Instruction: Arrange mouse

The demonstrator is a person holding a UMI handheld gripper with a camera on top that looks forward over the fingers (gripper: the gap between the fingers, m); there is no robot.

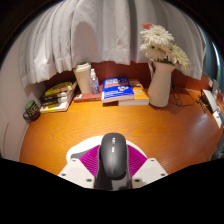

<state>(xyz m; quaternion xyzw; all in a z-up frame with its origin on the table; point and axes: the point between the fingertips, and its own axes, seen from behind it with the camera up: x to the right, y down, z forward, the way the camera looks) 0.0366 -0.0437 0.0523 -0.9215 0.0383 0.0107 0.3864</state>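
The gripper [112,172] is clamped on the dark mouse [112,158] above the near surface [60,135] (books and vase far off), and its smooth rounded shell could slip if the clamp eases.

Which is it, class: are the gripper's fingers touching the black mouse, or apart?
Touching. The gripper view shows the mouse held between both pink pads of the gripper, no gap either side.

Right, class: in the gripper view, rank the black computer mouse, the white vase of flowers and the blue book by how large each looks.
1. Black computer mouse, between the tool's fingers; nearness to the camera inflates it.
2. White vase of pale flowers.
3. Blue book.
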